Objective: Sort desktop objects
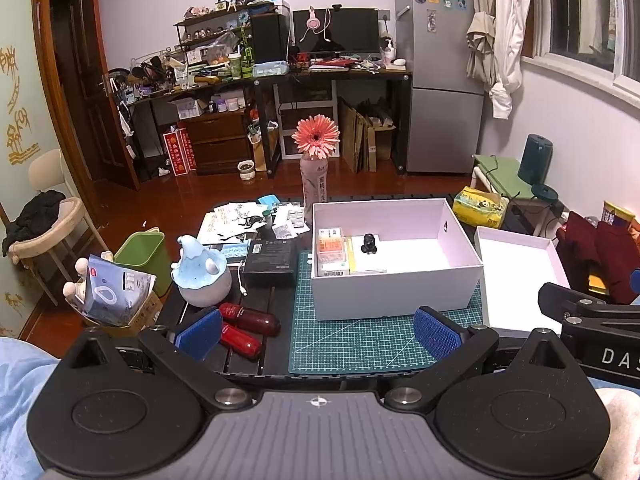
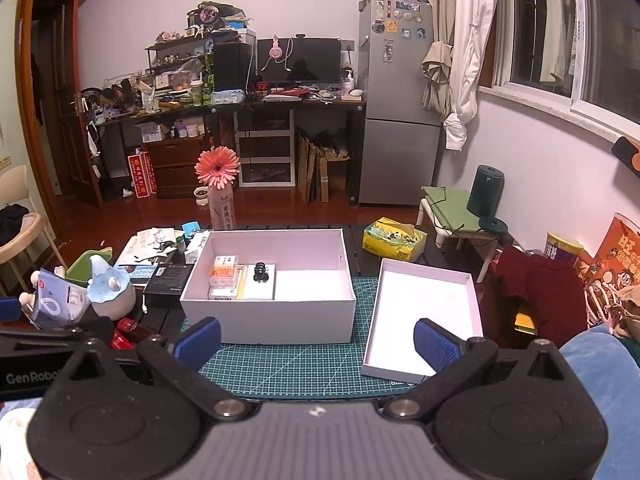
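A white box [image 1: 394, 292] [image 2: 268, 320] stands on the green cutting mat [image 1: 360, 344] [image 2: 288, 364]. Inside it lie an orange medicine packet [image 1: 330, 246] [image 2: 223, 271] and a small black figure [image 1: 368, 243] [image 2: 261, 271]. The box's lid [image 1: 520, 276] [image 2: 424, 312] lies open side up to the right. Two dark red bottles [image 1: 248, 326] [image 2: 128, 330], a black box [image 1: 270, 260] [image 2: 168, 280] and a blue-hatted ornament [image 1: 202, 276] [image 2: 110, 290] sit left of the mat. My left gripper [image 1: 318, 330] is open, hovering before the box. My right gripper [image 2: 318, 338] is open and empty, between box and lid.
A flower in a bottle [image 1: 316, 160] [image 2: 219, 196], papers [image 1: 236, 222] and small items crowd the table's far left. A yellow tissue pack [image 1: 480, 206] [image 2: 394, 240] lies behind the lid. A green bin [image 1: 142, 256] stands left of the table.
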Available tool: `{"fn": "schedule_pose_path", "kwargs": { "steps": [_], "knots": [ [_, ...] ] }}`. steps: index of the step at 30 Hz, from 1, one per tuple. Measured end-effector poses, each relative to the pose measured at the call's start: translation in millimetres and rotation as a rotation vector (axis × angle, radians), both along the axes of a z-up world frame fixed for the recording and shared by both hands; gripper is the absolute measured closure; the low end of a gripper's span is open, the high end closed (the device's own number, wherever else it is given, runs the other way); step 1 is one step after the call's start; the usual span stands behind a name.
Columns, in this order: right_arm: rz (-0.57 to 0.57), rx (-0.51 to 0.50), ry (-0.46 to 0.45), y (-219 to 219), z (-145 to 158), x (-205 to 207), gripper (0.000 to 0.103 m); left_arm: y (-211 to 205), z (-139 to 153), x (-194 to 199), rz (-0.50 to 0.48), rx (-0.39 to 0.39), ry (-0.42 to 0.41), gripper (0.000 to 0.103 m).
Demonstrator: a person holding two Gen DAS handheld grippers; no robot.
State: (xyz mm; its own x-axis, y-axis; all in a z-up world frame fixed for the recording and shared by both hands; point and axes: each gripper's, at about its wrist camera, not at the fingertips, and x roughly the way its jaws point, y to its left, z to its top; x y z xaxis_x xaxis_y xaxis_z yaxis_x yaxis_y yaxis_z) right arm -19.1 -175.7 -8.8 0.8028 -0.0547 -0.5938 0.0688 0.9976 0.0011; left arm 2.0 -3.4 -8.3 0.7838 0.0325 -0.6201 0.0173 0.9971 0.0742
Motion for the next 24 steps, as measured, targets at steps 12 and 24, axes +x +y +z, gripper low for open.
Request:
{"fn": "schedule_pose_path", "kwargs": {
  "steps": [12, 24],
  "knots": [
    [-0.005, -0.001, 0.007, 2, -3, 5, 0.0, 0, -3, 2, -0.003, 0.003, 0.005, 0.0],
    [0.022, 0.009, -0.004, 2, -9, 6, 0.0, 12, -8, 7, -0.007, 0.007, 0.001, 0.0]
  ]
}}
